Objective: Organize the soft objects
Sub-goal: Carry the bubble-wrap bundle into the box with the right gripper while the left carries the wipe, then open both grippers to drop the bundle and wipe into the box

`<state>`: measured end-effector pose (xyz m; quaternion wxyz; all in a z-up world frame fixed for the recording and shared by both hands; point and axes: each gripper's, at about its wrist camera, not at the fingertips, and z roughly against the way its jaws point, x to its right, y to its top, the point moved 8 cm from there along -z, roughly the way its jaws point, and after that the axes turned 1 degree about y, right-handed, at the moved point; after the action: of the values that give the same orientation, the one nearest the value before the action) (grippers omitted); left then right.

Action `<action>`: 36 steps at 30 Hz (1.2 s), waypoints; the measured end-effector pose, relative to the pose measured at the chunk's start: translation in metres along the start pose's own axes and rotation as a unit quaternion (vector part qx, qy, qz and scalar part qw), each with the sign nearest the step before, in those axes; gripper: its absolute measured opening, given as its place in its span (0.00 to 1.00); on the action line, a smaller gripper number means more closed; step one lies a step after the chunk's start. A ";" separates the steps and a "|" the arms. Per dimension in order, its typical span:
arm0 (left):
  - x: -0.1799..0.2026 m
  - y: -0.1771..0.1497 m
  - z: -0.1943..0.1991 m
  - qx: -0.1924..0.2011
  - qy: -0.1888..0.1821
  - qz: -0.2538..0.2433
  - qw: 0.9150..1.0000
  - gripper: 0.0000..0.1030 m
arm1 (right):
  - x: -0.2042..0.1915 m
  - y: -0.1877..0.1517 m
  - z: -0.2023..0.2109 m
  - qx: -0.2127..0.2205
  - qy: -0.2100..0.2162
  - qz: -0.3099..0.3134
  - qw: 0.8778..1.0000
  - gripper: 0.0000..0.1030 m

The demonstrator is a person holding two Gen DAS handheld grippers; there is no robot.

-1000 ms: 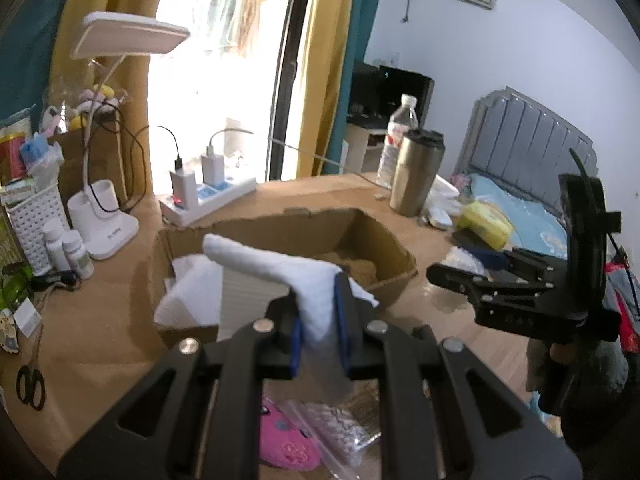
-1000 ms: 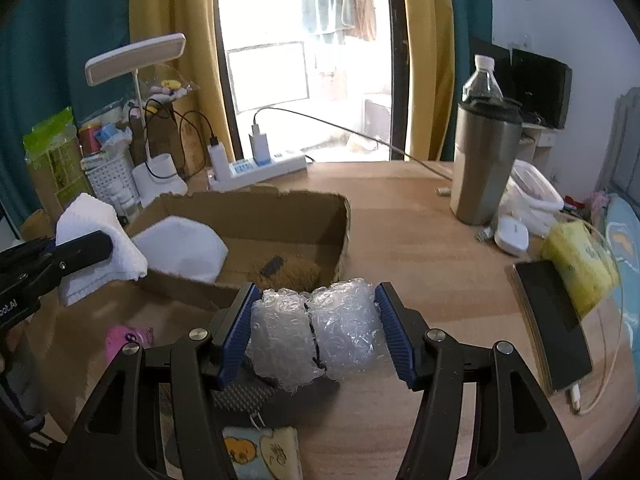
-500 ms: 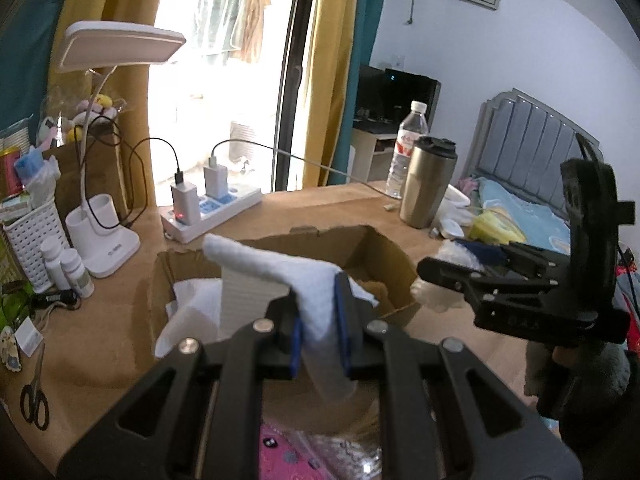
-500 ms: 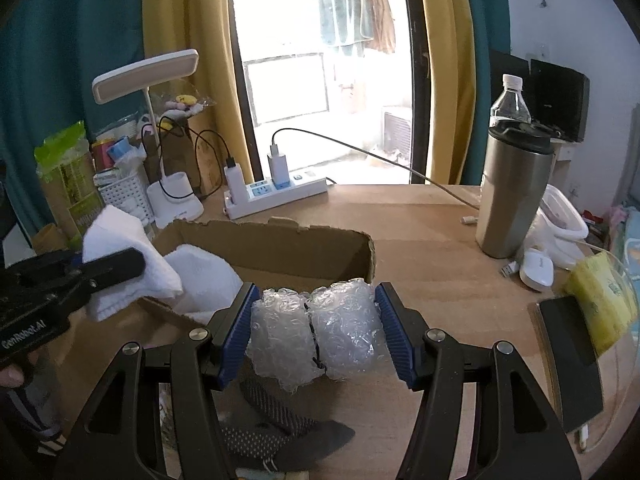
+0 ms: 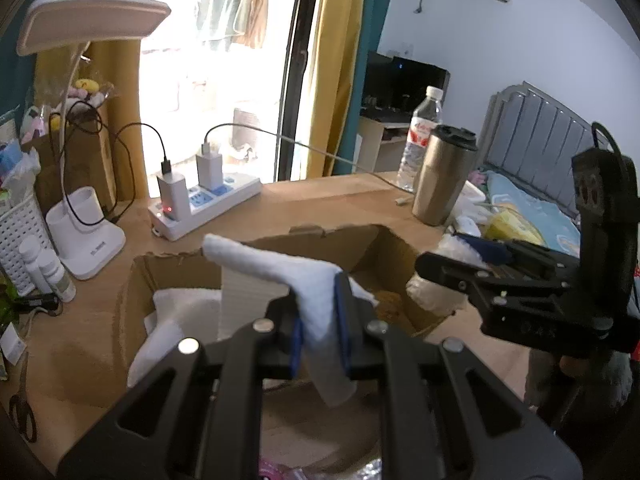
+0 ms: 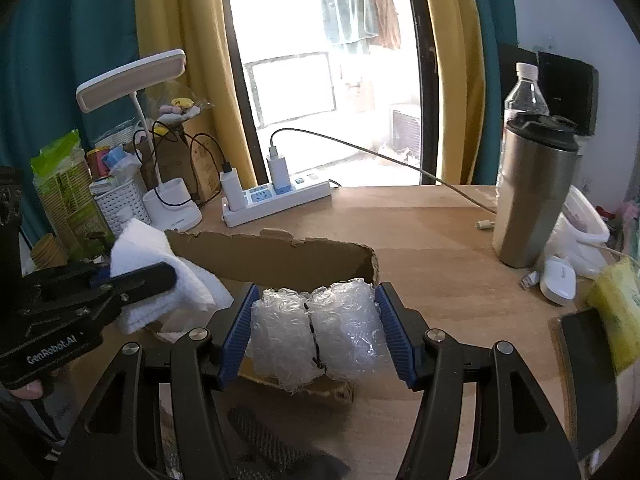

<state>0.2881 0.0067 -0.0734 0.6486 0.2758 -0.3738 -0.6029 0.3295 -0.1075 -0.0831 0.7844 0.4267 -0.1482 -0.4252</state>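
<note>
Left wrist view: your left gripper [image 5: 320, 320] is pinching a white cloth [image 5: 276, 268] between its blue pads, held above the open box [image 5: 168, 264], which lies directly ahead of and below the fingers. More white cloth [image 5: 176, 312] already lies in the box, ahead and to the left. Your right gripper [image 6: 316, 324] is pressed onto a bubble wrap roll [image 6: 316, 328], held over the near right corner of the box.

Judged step: deposit both soft items in the box.

1. Lower each gripper until its load is below the box rim before spreading the fingers. The cloth is limp and its tail hangs below the pads; expect it to drape over the near wall if let go high.
2. Release one load at a time. The two grippers are near each other over the same opening.
3. The roll is springy and light. Set it on the floor of the box, not on the torn rim.

Edges and room:
- The far wall of the box [image 6: 280, 256] is ragged and may snag the cloth.
- A tumbler [image 6: 532, 196] and bottle [image 6: 524, 92] stand ahead and to the right of the right gripper, well apart from the box.
- A power strip [image 5: 208, 208] with chargers and a lamp [image 5: 88, 236] sit ahead and to the left of the left gripper, beyond the box.
- Withdraw upward and toward yourself; that path looks open.
</note>
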 end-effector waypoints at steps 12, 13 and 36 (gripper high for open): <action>-0.012 0.007 -0.036 -0.014 -0.006 0.015 1.000 0.16 | 0.000 0.016 -0.027 -0.001 0.014 0.005 1.000 0.61; -0.014 0.008 -0.039 -0.015 -0.007 0.016 1.000 0.16 | 0.000 0.018 -0.028 0.000 0.015 0.006 1.000 0.61; -0.024 0.006 -0.068 -0.052 -0.014 0.037 0.998 0.73 | 0.010 0.031 -0.042 0.003 0.000 -0.019 1.000 0.81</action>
<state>0.3477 0.0247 -0.1107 0.6786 0.2194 -0.3607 -0.6011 0.3780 -0.0840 -0.0847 0.7746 0.4317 -0.1416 -0.4399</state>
